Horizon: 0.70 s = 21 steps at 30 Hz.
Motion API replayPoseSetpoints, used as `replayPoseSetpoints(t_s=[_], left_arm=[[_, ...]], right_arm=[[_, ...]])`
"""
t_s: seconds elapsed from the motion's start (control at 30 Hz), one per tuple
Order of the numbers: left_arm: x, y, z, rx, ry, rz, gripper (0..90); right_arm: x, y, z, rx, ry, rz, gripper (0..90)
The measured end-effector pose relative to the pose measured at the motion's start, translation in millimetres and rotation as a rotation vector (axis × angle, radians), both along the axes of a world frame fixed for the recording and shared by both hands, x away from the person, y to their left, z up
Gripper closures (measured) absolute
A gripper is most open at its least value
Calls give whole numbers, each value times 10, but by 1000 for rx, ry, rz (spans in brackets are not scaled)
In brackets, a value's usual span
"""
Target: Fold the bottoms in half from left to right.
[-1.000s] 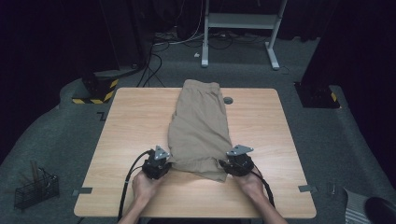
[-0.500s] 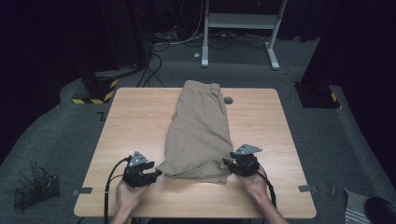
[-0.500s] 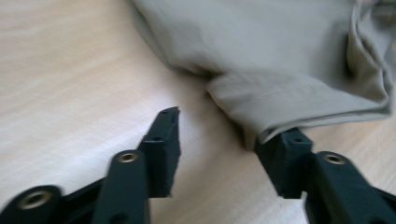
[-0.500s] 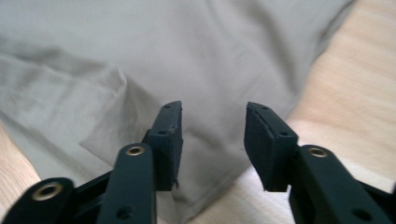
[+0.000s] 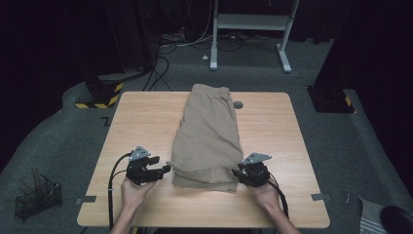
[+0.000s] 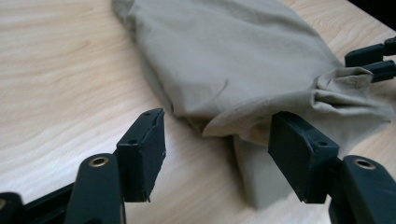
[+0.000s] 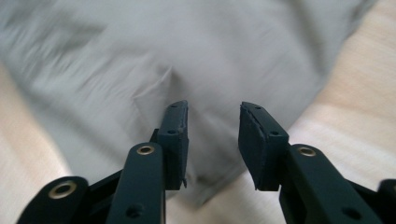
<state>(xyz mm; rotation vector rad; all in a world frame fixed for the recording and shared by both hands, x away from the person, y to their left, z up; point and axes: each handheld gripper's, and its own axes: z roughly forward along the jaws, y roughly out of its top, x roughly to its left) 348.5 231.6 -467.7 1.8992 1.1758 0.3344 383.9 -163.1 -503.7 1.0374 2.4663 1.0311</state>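
Folded khaki shorts (image 5: 209, 136) lie lengthwise on the wooden table (image 5: 141, 122). My left gripper (image 5: 163, 170) sits at their near left corner, and its jaws have just been opening. In the left gripper view the left gripper (image 6: 217, 149) is open, the loose hem (image 6: 243, 126) lies just ahead of the gap, and neither pad presses it. My right gripper (image 5: 237, 173) rests at the near right corner. In the right gripper view it (image 7: 214, 135) hovers over the cloth (image 7: 187, 46); its jaws have just been closing, a gap remains, and nothing is pinched.
A small dark round thing (image 5: 237, 104) lies on the table beside the waistband. On the floor are a wire basket (image 5: 36, 197) at the left, a yellow-and-black striped base (image 5: 100, 95), cables, and a white desk frame (image 5: 253, 29) beyond the table.
The left gripper let go of the near left corner, opened and drew away to the left; the hem now lies slack on the table. The right gripper stayed put and narrowed.
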Motion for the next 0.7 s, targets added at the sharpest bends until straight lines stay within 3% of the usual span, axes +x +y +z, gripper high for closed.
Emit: replayPoseSetpoints(t_s=[0.1, 0.23, 0.3, 0.4, 0.47, 0.53, 0.63, 0.7], left_arm=[[-68, 116, 10, 12, 25, 18, 352], [-134, 332, 54, -9, 27, 68, 346], [-125, 365, 62, 11, 20, 90, 345], [2, 232, 27, 30, 36, 67, 345], [156, 10, -26, 32, 55, 30, 343], [283, -227, -85, 61, 58, -5, 340], [308, -441, -177, 127, 69, -43, 335], [231, -480, -259, 161, 92, -55, 329]], right_arm=[[-112, -25, -57, -26, 4, 20, 595], [-188, -115, -76, -6, 11, 15, 577], [-186, -140, -42, 8, -3, -6, 567], [-103, -104, 28, 34, -30, -40, 562], [-27, -29, 54, 39, -35, -52, 554], [17, 29, 58, 37, -37, -51, 542], [10, 89, 48, 19, -22, -28, 517], [-61, 72, 22, 4, -18, -1, 504]])
